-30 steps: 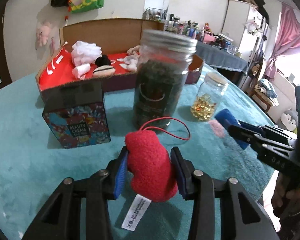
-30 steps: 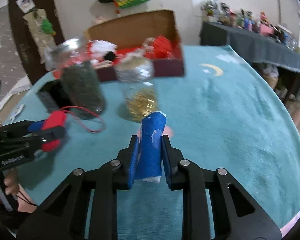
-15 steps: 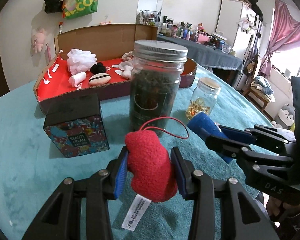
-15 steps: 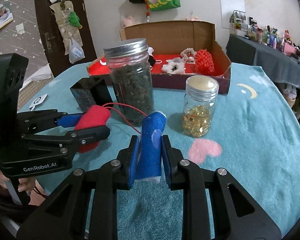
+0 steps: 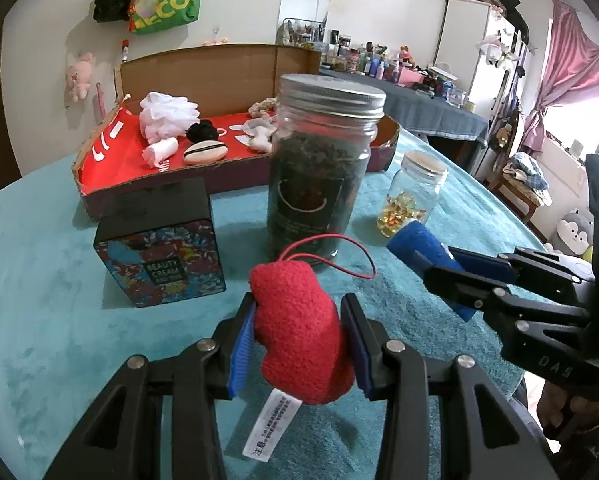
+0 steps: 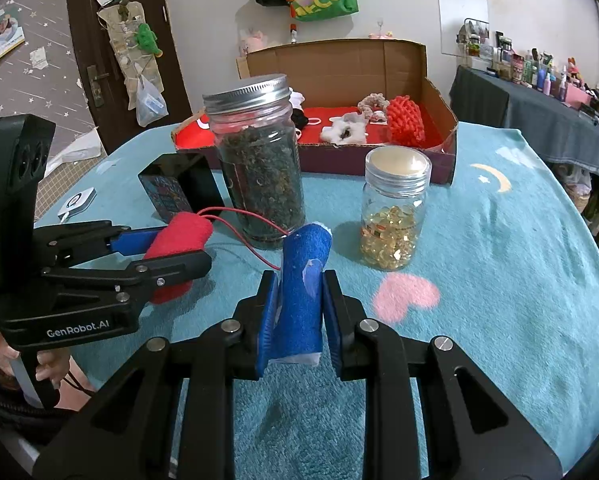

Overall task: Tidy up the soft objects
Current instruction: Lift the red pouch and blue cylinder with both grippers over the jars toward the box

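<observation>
My left gripper (image 5: 297, 330) is shut on a red plush toy (image 5: 299, 328) with a red loop cord and a white tag, held above the teal cloth. It also shows in the right wrist view (image 6: 175, 256). My right gripper (image 6: 299, 312) is shut on a blue fabric roll (image 6: 303, 296), which also shows at the right of the left wrist view (image 5: 419, 244). Both grippers hover in front of the jars. The cardboard box (image 5: 219, 76) with a red lining stands behind and holds several soft items: a white puff (image 5: 167, 114), a black scrunchie (image 5: 201, 132) and a red knitted ball (image 6: 405, 120).
A tall jar of dark leaves (image 5: 319, 168) with a metal lid stands directly ahead. A small jar of gold capsules (image 6: 393, 216) stands to its right. A patterned cream box (image 5: 159, 244) stands to its left. The round table (image 6: 499, 280) has a teal cloth.
Both grippers have risen and drawn closer together, each still holding its soft item. The right view has swung left and steadied, so the box sits more centrally.
</observation>
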Demonstrator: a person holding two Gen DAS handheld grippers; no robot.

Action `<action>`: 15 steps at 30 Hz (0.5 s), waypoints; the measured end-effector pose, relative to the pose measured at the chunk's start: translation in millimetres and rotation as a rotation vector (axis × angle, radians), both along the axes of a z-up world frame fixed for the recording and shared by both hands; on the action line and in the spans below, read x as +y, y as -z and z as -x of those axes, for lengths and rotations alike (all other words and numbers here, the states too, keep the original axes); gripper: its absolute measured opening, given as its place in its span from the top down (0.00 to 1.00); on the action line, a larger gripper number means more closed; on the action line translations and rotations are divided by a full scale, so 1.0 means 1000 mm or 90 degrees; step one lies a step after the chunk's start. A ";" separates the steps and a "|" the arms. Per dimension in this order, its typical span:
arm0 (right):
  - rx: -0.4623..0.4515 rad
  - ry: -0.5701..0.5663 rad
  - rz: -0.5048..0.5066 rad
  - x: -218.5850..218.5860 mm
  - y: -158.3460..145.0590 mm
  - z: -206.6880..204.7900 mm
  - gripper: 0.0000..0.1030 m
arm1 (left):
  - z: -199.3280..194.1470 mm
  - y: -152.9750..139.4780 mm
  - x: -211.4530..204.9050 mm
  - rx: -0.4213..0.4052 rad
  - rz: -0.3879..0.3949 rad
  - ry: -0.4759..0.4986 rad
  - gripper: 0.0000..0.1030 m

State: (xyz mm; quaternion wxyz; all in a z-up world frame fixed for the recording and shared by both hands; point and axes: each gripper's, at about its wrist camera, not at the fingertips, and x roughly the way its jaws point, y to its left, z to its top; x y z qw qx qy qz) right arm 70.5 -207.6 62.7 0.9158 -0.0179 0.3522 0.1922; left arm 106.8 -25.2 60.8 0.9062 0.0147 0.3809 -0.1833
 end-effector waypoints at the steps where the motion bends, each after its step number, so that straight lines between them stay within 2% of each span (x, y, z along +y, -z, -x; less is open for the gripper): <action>1: 0.000 0.001 0.000 0.000 0.000 0.000 0.79 | 0.000 0.000 0.001 0.001 0.000 -0.001 0.57; 7: 0.005 0.009 0.001 -0.007 0.002 -0.001 0.79 | 0.002 0.003 0.013 0.008 -0.007 -0.013 0.57; 15: 0.024 0.038 -0.004 -0.029 0.008 -0.004 0.79 | 0.007 0.009 0.049 0.034 -0.001 -0.055 0.57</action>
